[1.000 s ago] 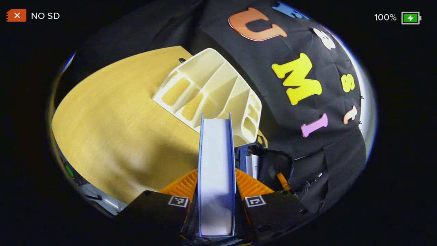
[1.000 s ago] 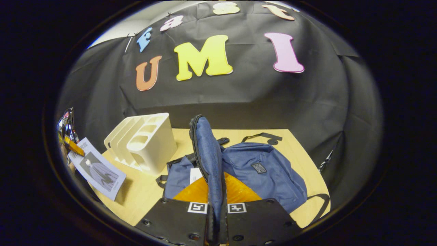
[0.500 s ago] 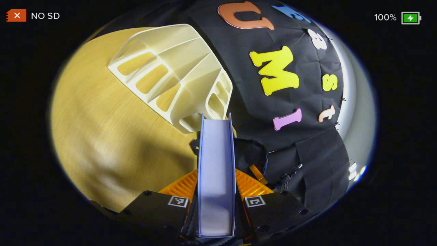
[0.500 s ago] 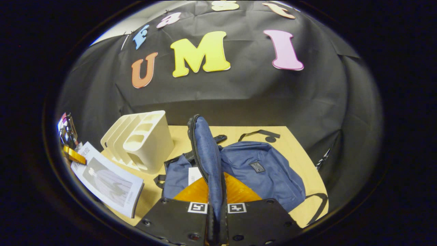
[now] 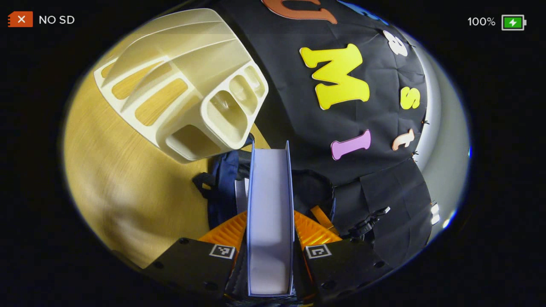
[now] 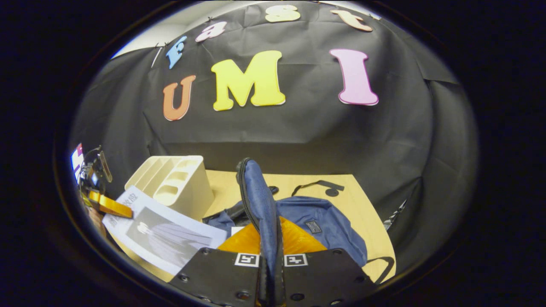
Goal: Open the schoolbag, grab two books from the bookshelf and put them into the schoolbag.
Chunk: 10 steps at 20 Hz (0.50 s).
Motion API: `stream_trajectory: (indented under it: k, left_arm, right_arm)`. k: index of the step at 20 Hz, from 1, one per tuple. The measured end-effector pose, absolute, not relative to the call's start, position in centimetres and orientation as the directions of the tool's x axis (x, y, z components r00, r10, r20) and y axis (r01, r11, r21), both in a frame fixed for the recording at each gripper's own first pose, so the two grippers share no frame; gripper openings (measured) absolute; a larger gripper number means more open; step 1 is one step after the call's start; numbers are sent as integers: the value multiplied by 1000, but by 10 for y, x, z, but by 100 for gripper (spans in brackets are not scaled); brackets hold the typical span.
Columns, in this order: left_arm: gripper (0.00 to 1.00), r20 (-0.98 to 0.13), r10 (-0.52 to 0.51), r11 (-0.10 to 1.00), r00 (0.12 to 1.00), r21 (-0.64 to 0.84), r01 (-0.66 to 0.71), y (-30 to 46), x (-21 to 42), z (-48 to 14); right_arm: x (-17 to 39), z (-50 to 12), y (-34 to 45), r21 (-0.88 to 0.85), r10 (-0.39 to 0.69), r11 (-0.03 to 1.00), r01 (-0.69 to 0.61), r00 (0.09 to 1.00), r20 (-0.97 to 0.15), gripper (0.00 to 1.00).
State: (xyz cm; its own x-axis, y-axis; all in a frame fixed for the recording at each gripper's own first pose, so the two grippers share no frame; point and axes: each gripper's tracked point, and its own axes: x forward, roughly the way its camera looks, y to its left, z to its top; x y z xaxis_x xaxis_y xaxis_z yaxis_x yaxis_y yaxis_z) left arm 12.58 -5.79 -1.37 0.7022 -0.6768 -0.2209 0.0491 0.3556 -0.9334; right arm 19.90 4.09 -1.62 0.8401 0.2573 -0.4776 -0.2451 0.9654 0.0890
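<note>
The left tongs (image 5: 270, 238) are clamped on a pale blue-covered book (image 5: 269, 204) held edge-on, its white page block facing the camera and its far end over the dark mouth of the navy fabric schoolbag (image 5: 224, 187). In the right gripper view the same book (image 6: 168, 238) shows as a flat cover with a grey figure printed on it, carried low over the wooden tabletop (image 6: 354, 204) just in front of the cream plastic slotted bookshelf (image 6: 170, 187) and close to the bag's left side. The right tongs (image 6: 270, 260) are pinched shut on the zip-edged flap (image 6: 258, 204) of the schoolbag (image 6: 328, 226), holding it upright so the opening gapes. The step in hand looks like loading a book into the bag. Whether another book is already inside cannot be told, though a white edge shows in the opening. Next, the book needs tipping so its leading end clears the zip edge and slides down inside, while the right tongs hold the flap high; let go only once it is well inside.
</note>
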Motion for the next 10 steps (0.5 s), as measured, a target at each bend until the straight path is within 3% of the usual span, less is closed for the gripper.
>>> stream_trajectory:
  k: [10]
  left_arm:
    - [46,-291,-633,421,718,-907,3,-138,188,-32]
  right_arm:
    - [196,1,42,110,327,944,-311,840,-434,6]
